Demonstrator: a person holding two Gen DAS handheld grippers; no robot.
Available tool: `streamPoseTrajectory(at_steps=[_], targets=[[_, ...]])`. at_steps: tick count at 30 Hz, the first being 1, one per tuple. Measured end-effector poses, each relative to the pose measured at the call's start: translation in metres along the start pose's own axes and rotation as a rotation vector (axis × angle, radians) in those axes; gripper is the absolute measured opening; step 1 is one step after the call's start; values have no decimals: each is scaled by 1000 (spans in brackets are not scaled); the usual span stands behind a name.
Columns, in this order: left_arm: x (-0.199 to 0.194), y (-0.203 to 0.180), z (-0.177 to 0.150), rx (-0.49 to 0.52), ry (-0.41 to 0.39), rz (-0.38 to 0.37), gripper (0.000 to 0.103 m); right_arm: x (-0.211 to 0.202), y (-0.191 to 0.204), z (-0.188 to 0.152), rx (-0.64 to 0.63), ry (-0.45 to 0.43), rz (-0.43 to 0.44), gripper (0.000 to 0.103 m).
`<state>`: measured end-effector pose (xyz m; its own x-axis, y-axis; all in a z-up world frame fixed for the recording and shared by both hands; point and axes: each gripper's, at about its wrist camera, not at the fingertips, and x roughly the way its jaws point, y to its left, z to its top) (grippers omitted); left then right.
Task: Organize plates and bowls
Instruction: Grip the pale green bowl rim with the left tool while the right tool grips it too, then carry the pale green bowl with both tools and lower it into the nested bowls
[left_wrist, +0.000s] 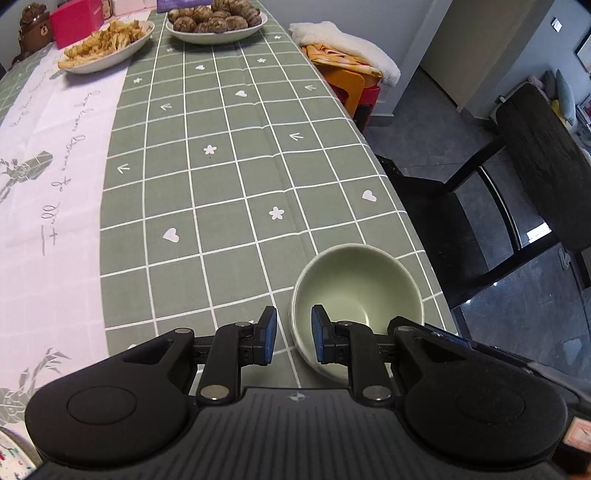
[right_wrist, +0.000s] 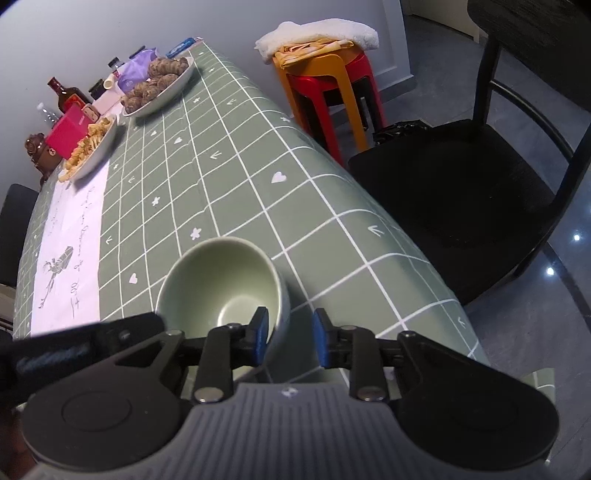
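Everything here turns on the pale green bowl (left_wrist: 356, 295), which sits empty and upright near the table's edge on the side of the black chair (left_wrist: 498, 206), resting on the green checked tablecloth (left_wrist: 207, 184). Both tools are down at it from opposite sides. The left gripper (left_wrist: 293, 334) straddles one part of the rim, one blue pad inside the bowl and the other outside; its jaws are set narrow, yet I can see a gap between pads and wall, so it is not yet pinching anything. The right gripper (right_wrist: 290, 334) does the same at another stretch of the rim (right_wrist: 284, 295): one pad dips inside, the other hangs outside over the cloth, the jaws narrow but not biting. Far beyond the bowl, at the other end of the table, stand a plate of fries (left_wrist: 107, 46) and a plate of brown rolls (left_wrist: 216, 20), both well apart from it; stacked stools (right_wrist: 325, 85) with a folded cloth on top stand past the chair. My reading is that the bowl is being taken up as an early step in tidying the crockery, with the grasp not yet made. Next, one pair of jaws needs to close squarely on the wall before any lift; two grips on one small bowl risk tipping it, and the table edge is close
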<state>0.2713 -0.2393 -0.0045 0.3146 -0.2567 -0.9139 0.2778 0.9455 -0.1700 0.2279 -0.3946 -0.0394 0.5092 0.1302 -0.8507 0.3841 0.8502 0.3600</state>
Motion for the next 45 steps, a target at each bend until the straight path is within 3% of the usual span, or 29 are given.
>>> streamPoseTrajectory(at_steps=[13,19,24,33,45], targets=[[28,4,0,-13,35,26,22,9,0,-2,-5,22,40,16],[26,1,-1,-8,36,7,7,9,1,-3,7,18,43,13],[19,-3,-5,5,34,23,8,9,-2,-4,37,38,43,11],[-29,1,-14,0,-43,59,7,-24,11,-11,50,-3,123,10],[-123,24,-51,-71,-114,111,9,-92,56,-35,-91,-21,269,10]])
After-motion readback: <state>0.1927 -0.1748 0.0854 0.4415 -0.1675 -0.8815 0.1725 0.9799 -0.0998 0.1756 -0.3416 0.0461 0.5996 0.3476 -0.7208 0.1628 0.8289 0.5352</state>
